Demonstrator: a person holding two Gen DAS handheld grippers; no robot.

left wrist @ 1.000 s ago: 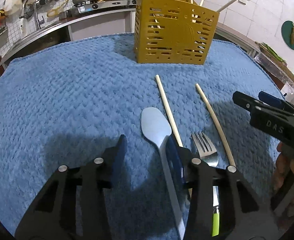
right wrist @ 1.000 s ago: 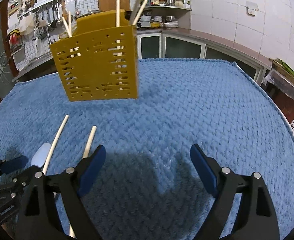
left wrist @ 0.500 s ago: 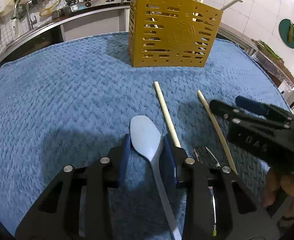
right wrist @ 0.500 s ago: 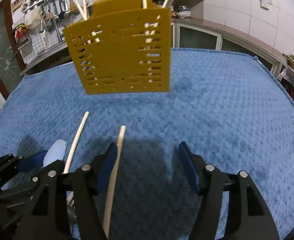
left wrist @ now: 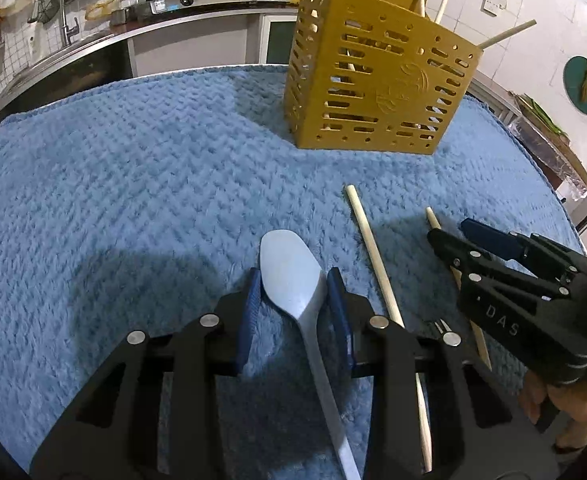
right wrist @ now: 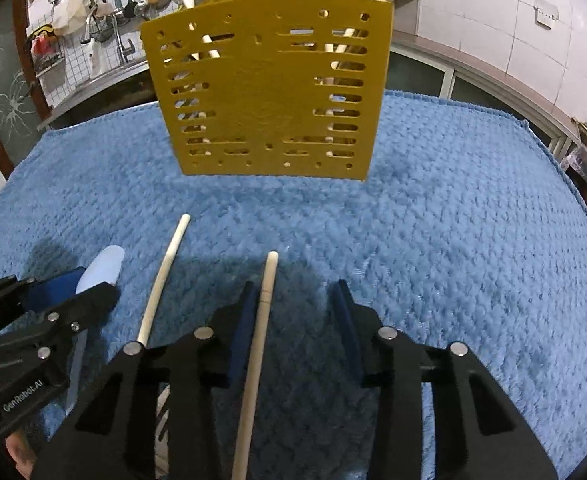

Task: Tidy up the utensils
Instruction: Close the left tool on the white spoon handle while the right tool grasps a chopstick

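Blue towel (left wrist: 133,184): left gripper (left wrist: 293,300) now clamps spoon (left wrist: 289,272); right gripper (right wrist: 297,304) closing around chopstick (right wrist: 259,320), earlier wide.

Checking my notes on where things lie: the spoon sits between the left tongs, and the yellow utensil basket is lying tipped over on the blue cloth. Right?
Not quite. The yellow utensil basket stands upright on the blue cloth, chopsticks sticking out of its top, as the right wrist view shows. The spoon does sit between the left tongs.
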